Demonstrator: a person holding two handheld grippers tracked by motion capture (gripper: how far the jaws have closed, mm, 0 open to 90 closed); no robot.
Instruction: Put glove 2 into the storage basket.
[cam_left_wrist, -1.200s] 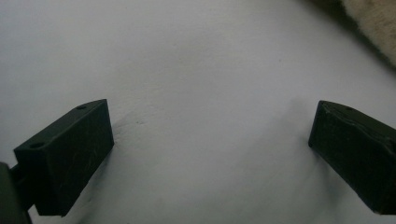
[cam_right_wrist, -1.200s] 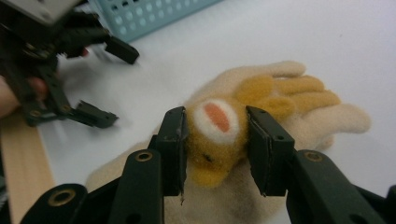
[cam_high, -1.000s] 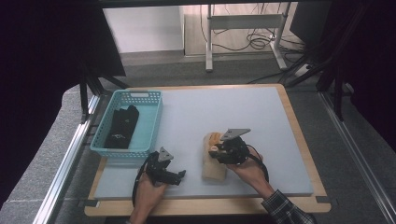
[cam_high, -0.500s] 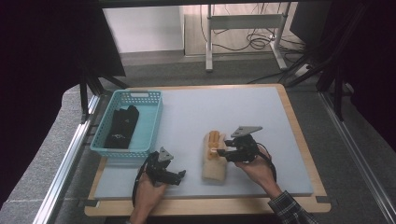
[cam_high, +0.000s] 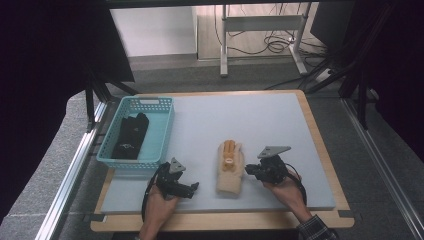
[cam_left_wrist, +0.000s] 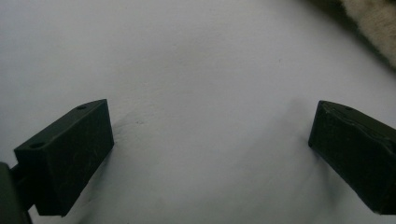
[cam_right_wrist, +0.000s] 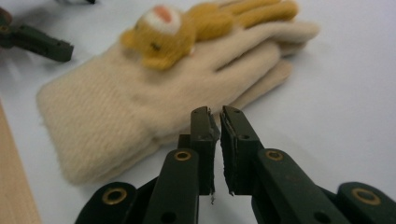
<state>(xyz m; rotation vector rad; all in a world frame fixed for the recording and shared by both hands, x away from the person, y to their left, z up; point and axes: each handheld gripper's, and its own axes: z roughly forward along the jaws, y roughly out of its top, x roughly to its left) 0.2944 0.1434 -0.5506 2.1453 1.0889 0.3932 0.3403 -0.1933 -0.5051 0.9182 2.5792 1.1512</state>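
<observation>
Cream glove (cam_high: 230, 167) lies between both grippers; a teal basket (cam_high: 161, 131) sits well left. Right gripper (cam_right_wrist: 215, 122) – jaws just closed, empty, beside the glove; left gripper (cam_left_wrist: 210, 149) spread – its bear patch (cam_right_wrist: 161, 35) shows close

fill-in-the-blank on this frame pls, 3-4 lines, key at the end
1. The cream gloves lie on the mat with a small orange ____ toy on top.
2. The black gloves lie inside the ____ basket.
3. The left gripper has its jaws ____.
4. The right gripper has nothing between its jaws, which are ____.

Missing words: bear; teal; open; shut
</observation>
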